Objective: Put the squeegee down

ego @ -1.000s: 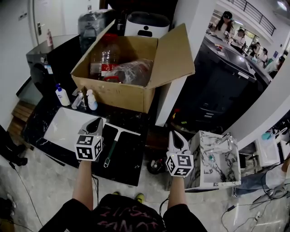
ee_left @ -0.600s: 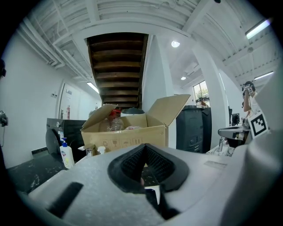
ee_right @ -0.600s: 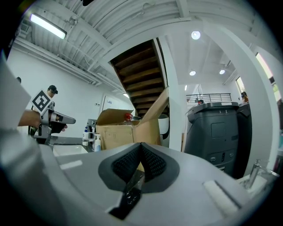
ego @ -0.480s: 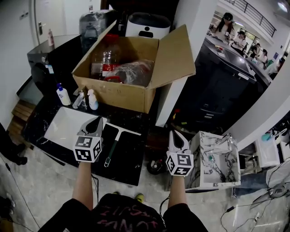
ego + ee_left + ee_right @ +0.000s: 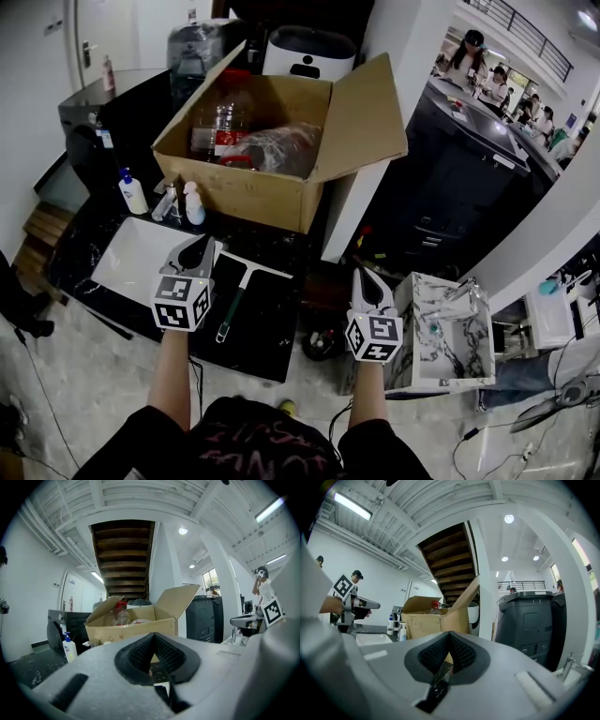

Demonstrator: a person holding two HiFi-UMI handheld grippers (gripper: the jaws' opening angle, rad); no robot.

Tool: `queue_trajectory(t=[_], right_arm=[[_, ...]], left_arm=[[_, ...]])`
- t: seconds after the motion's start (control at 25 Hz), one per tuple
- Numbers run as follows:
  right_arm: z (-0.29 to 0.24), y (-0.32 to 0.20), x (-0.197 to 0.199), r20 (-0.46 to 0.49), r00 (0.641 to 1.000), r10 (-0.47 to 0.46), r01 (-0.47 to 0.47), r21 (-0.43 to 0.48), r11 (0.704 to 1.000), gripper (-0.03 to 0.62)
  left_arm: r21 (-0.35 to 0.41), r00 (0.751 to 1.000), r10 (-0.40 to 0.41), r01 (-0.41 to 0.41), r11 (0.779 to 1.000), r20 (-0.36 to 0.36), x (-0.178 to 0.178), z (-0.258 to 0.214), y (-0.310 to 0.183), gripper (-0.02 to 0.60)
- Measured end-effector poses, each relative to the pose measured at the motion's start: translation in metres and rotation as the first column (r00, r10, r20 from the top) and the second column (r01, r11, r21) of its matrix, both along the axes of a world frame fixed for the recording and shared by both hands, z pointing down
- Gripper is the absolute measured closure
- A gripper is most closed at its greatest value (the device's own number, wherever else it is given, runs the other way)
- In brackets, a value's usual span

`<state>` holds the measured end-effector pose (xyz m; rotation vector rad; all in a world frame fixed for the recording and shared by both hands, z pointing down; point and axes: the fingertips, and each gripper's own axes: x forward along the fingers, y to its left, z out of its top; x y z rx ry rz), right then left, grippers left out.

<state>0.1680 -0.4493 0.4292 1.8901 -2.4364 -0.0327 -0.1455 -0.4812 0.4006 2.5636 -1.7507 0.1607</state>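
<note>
From the head view, my left gripper [image 5: 197,251] has its jaws pressed together with nothing in them. It hovers over the near corner of the white rectangular sink basin [image 5: 127,262]. My right gripper [image 5: 364,279] is likewise closed and empty, well off to the right, past the end of the worktop. The squeegee with the pale blade and dark green handle [image 5: 236,298] lies flat on the black marbled worktop [image 5: 272,328], just to the right of my left gripper, apart from both tools. I judge the job done. The risk I see is the handle's end lying near the front edge: a careless sweep of my left tool could knock it to the floor.

In the left gripper view, my closed jaws face the open brown cardboard box [image 5: 136,620] and a white pump bottle with a blue label [image 5: 69,648]. The squeegee is out of sight beneath the tool's body.

In the right gripper view, the jaws meet with nothing between them. Beyond them are the cardboard box again, a tall black cabinet [image 5: 529,625] and the underside of a dark wooden staircase [image 5: 450,555] in a white room.
</note>
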Motion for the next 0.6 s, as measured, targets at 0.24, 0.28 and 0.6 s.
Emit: queue_trajectory(t=[0.24, 0.28, 0.6], right_arm=[[-0.0016, 0.0001, -0.004, -0.014, 1.0, -0.005, 0.005, 0.006, 1.0, 0.586], [-0.0022, -0.0002, -0.0048, -0.014, 1.0, -0.008, 0.008, 0.009, 1.0, 0.586], [-0.0084, -0.0036, -0.0019, -0.01, 1.0, -0.003, 0.003, 0.019, 1.0, 0.586]], left_arm=[[0.012, 1.0, 0.007, -0.007, 1.0, 0.009, -0.0016, -0.0067, 0.0002, 0.581], [0.012, 1.0, 0.007, -0.008, 1.0, 0.009, -0.0017, -0.0072, 0.0, 0.581], [0.015, 1.0, 0.016, -0.016, 1.0, 0.012, 0.0012, -0.0102, -0.0034, 0.581]])
